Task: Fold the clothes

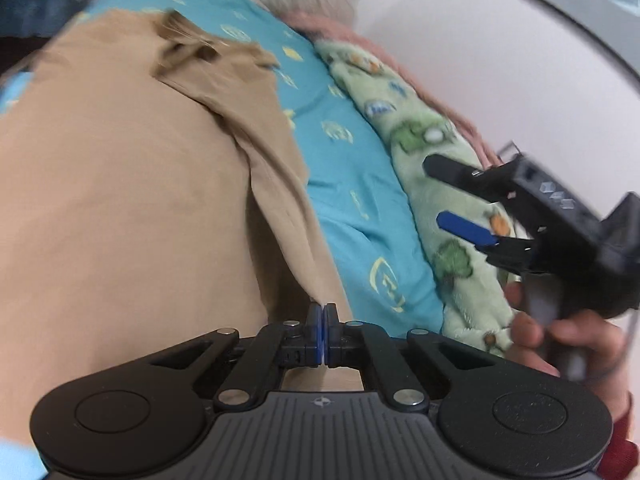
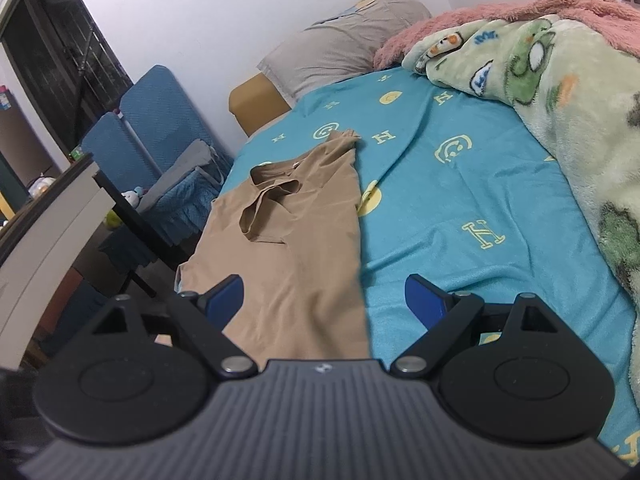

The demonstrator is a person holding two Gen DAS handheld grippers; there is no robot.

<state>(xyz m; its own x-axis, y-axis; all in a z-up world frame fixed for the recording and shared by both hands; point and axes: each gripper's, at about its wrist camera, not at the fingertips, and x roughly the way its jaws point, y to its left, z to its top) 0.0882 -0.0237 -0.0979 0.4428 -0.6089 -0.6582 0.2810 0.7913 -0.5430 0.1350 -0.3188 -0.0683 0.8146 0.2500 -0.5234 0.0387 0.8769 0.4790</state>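
Observation:
A tan T-shirt (image 2: 296, 232) lies on the blue patterned bedsheet (image 2: 460, 200), collar toward the pillow, partly folded along its length. In the left wrist view the shirt (image 1: 120, 200) fills the left side. My left gripper (image 1: 322, 310) is shut on the shirt's lower edge, where a fold of cloth rises to the pads. My right gripper (image 2: 324, 300) is open and empty, hovering above the shirt's lower part; it also shows in the left wrist view (image 1: 436, 196), open, held in a hand over the blanket.
A green cartoon blanket (image 2: 580, 140) and a pink fleece (image 2: 500, 16) are heaped along the bed's right side by the wall. A grey pillow (image 2: 344, 48) lies at the head. A blue chair (image 2: 160, 140) and a desk (image 2: 60, 208) stand left of the bed.

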